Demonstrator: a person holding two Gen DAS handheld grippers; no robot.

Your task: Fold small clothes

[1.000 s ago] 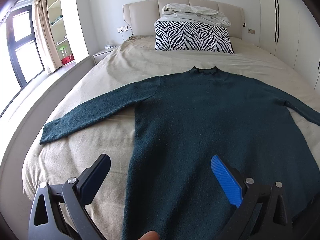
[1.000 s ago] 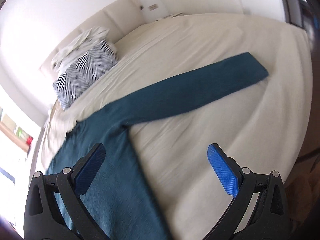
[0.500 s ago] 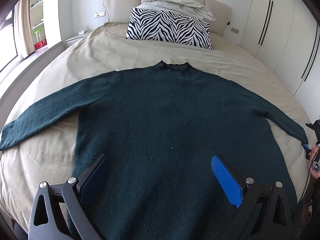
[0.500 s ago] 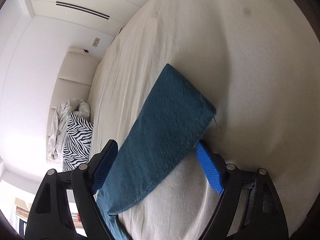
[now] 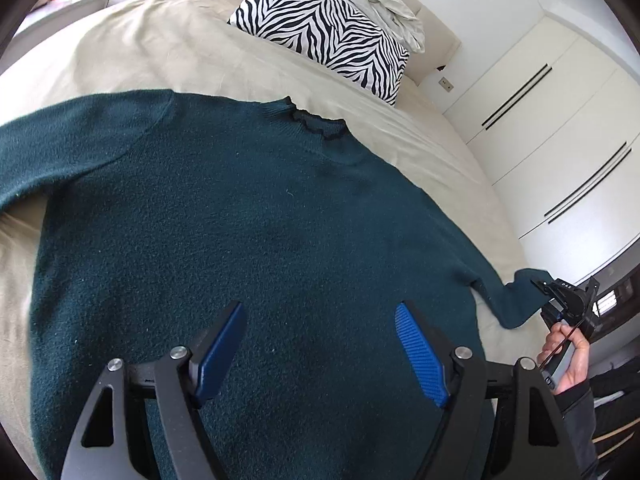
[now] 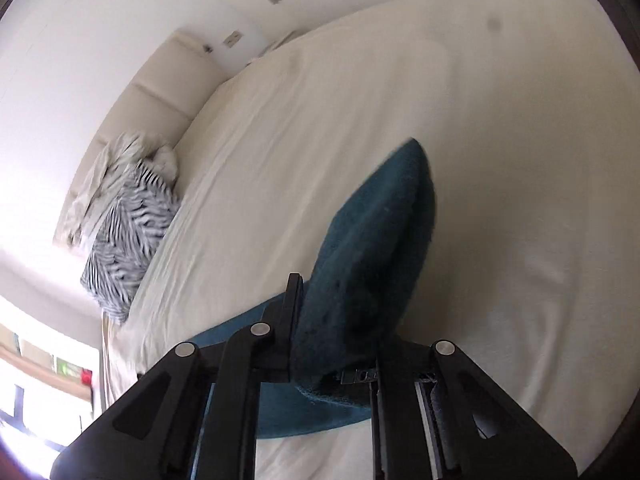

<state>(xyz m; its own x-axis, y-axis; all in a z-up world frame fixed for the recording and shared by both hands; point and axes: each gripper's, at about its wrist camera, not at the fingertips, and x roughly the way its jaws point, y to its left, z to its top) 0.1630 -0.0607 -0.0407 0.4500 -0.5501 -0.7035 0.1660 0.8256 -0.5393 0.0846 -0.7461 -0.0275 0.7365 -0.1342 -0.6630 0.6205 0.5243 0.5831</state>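
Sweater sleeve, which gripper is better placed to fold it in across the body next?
Right. The right gripper is already shut on the sleeve cuff, while the left gripper hangs open over the sweater body, holding nothing.

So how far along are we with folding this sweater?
Done: the dark green sweater lies spread flat, front up, on the bed. In hand: the right gripper is shut on the right sleeve cuff, lifting it off the sheet. The left gripper hovers open over the lower body, holding nothing. Left: no fold shows yet, so both sleeves and the body remain to be folded.
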